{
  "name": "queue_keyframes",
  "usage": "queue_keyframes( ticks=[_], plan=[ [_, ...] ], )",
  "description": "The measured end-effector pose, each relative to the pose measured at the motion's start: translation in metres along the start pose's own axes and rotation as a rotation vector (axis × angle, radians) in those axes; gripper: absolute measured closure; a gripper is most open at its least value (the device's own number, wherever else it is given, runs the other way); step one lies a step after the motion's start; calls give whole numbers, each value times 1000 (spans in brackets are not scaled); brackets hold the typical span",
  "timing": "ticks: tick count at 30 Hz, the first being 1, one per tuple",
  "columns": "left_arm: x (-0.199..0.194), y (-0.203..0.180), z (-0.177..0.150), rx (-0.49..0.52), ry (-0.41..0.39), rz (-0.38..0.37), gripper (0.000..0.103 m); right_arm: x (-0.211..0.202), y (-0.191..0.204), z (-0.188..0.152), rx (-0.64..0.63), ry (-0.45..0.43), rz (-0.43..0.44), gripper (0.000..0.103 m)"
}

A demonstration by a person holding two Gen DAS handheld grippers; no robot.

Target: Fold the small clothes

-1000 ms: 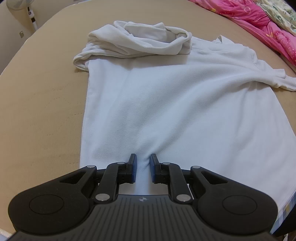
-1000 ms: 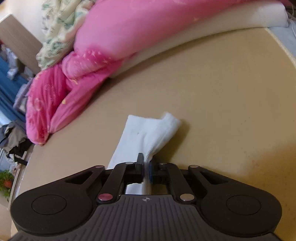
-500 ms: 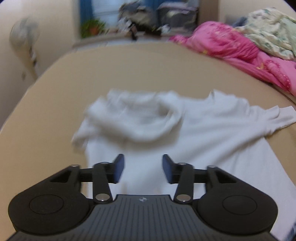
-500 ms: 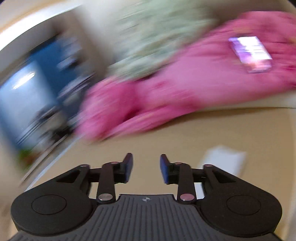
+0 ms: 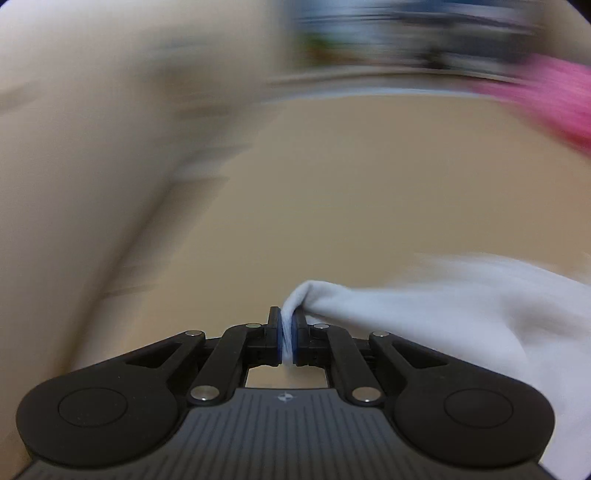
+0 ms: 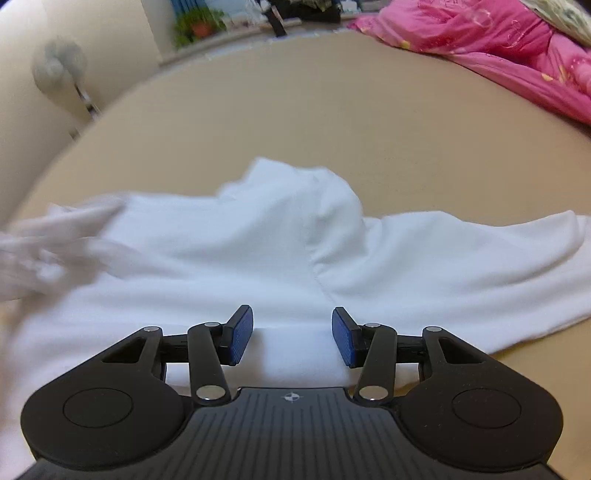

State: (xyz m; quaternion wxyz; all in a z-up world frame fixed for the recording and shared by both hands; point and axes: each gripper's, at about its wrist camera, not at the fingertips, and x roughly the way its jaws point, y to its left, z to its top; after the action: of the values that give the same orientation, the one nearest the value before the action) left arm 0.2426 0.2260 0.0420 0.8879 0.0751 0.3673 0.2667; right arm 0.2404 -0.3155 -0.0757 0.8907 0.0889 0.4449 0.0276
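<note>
A white T-shirt [image 6: 280, 258] lies spread on the tan bed surface [image 6: 332, 110]. In the left wrist view my left gripper [image 5: 286, 339] is shut on a pinched fold of the white shirt [image 5: 461, 310], which trails off to the right; this view is motion-blurred. In the right wrist view my right gripper [image 6: 291, 338] is open, its blue pads wide apart just above the shirt's body. A sleeve [image 6: 517, 251] lies out to the right and a blurred part of the shirt is raised at the left.
A pink quilt [image 6: 498, 48] lies bunched at the back right of the bed. A standing fan [image 6: 62, 74] is beyond the left edge. A potted plant [image 6: 199, 24] and dark clutter stand far back.
My left gripper, open half a second ago, has shut on a fold of the shirt and swung left. My right gripper let go of the sleeve and now hovers open over the shirt's body.
</note>
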Motion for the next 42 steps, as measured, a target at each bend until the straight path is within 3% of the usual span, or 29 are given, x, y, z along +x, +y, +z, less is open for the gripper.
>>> queue_keyframes(
  ticks=[1, 2, 3, 4, 5, 8, 10, 12, 14, 17, 19, 20, 21, 22, 23, 24, 25, 26, 27, 29, 31, 34, 37, 38, 39, 41, 42],
  plan=[
    [13, 35, 3, -55, 18, 197, 95, 2, 0, 1, 1, 0, -4, 53],
    [20, 65, 5, -98, 26, 323, 95, 3, 0, 5, -3, -4, -8, 53],
    [19, 86, 7, -145, 24, 319, 95, 3, 2, 7, -15, -7, -11, 53],
    [13, 97, 7, -198, 4, 259, 95, 3, 4, 7, -25, -10, -17, 53],
    [4, 96, 6, -243, -31, 183, 87, 5, 6, 10, -27, -20, -24, 53],
    [-9, 51, -1, -237, -99, -36, 61, -4, 1, 17, 3, -92, -22, 53],
    [-3, 0, -7, -193, -93, -248, 59, -7, -4, 24, 18, -158, -33, 53],
    [8, -48, -11, -140, -78, -375, 59, -4, -9, 31, 27, -194, -47, 53],
    [21, -91, -12, -45, -81, -460, 58, 5, -16, 41, 39, -210, -32, 53],
    [48, -140, -5, 49, -75, -550, 35, 32, -19, 50, 30, -193, -2, 50],
    [76, -165, 3, 92, -65, -574, 27, 45, -19, 54, 28, -169, 1, 50],
    [95, -177, 6, 119, -44, -596, 20, 53, -19, 56, 30, -156, 15, 50],
    [112, -189, 3, 154, -5, -624, 19, 59, -20, 58, 31, -153, 20, 50],
    [127, -202, 4, 197, 25, -625, 21, 62, -20, 61, 29, -158, 22, 49],
    [132, -212, -1, 229, 29, -611, 31, 62, -18, 62, 21, -164, 33, 57],
    [140, -222, -3, 265, 33, -621, 60, 63, -16, 65, 7, -177, 53, 75],
    [145, -227, -6, 294, 50, -675, 78, 62, -12, 66, -10, -176, 52, 86],
    [143, -230, -10, 324, 29, -715, 92, 64, -8, 68, -38, -171, 36, 94],
    [137, -233, -14, 382, -22, -713, 97, 66, -6, 69, -58, -167, 40, 96],
    [135, -233, -17, 436, -62, -713, 98, 71, -7, 72, -72, -157, 56, 99],
    [138, -223, -9, 364, -80, -706, 99, 69, -12, 80, -66, -168, 76, 101],
    [141, -193, 12, 177, -127, -684, 99, 61, -14, 105, -39, -299, 94, 101],
    [147, -186, 19, 129, -123, -619, 96, 57, 2, 138, -60, -438, 93, 101],
    [148, -188, 19, 134, -89, -598, 87, 62, 9, 146, -87, -456, 71, 101],
    [150, -190, 20, 160, -68, -564, 79, 72, 16, 153, -111, -444, 49, 100],
    [130, -177, 18, 182, -130, -487, 79, 91, 23, 163, -95, -320, -22, 100],
    [117, -164, 14, 168, -158, -496, 79, 87, 23, 163, -84, -299, -37, 100]
  ],
)
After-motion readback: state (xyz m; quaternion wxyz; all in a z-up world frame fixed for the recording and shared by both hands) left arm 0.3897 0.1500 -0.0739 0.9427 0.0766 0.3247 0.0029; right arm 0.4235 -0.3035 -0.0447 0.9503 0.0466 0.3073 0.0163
